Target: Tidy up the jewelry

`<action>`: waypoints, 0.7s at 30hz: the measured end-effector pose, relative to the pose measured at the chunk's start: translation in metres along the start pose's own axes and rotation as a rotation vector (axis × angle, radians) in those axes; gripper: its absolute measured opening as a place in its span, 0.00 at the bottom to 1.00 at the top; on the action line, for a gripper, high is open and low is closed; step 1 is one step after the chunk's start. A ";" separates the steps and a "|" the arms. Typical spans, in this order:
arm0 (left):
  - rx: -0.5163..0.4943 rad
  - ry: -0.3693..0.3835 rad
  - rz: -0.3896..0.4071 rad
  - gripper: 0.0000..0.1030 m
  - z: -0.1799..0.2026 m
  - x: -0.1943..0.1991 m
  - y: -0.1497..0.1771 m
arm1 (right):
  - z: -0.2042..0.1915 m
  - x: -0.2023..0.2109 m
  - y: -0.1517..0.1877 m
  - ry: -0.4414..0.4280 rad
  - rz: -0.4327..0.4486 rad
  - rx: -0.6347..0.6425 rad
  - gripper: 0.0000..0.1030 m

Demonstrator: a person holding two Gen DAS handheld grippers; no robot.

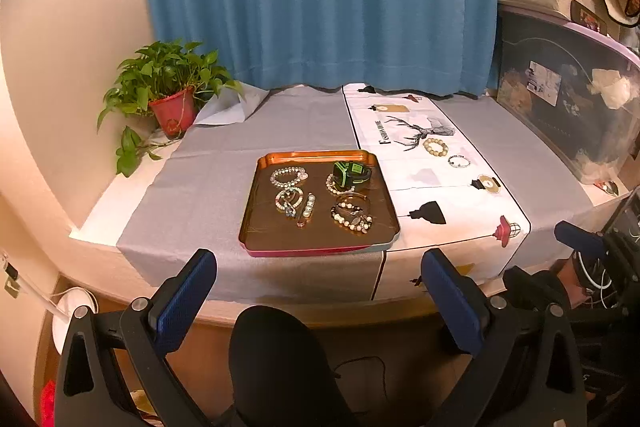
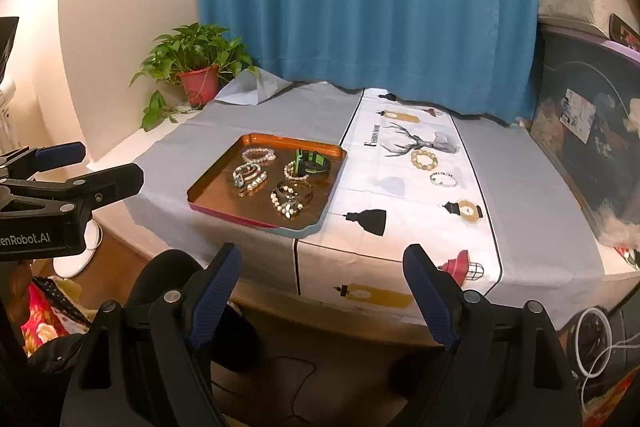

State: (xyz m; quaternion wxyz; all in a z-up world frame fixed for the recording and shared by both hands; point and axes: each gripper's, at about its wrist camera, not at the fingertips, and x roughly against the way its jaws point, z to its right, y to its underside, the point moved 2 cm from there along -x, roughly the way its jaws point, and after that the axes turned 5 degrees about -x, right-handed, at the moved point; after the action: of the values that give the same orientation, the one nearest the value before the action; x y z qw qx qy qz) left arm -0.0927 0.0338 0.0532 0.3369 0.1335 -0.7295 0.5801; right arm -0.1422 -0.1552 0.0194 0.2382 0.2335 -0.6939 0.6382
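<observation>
Both grippers empty, jaws wide, short of table edge: left gripper (image 1: pixel 320 301), right gripper (image 2: pixel 322 301). Most jewelry piled in copper tray (image 1: pixel 256 223); two bead bracelets (image 2: pixel 424 159) on printed runner (image 2: pixel 400 203). Beads light, limp, likely slippery, tangle-prone; pinch one strand at outer loop

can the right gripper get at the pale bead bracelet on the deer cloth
Probably yes: the right gripper is open and empty, and the pale bead bracelet lies alone on the deer cloth, clear of the tray, though still well ahead.
</observation>
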 end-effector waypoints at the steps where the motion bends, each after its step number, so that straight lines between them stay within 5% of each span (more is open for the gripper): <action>1: -0.002 -0.001 0.001 0.99 0.000 0.001 0.000 | 0.000 0.001 0.000 0.000 0.001 -0.001 0.81; 21: -0.022 0.001 -0.004 0.99 0.003 0.000 -0.004 | 0.005 0.008 0.003 0.006 0.002 -0.005 0.82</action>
State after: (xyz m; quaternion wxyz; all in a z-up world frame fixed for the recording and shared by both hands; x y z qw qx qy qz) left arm -0.0914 0.0296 0.0558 0.3398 0.1310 -0.7353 0.5716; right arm -0.1509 -0.1605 0.0215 0.2400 0.2304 -0.6950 0.6374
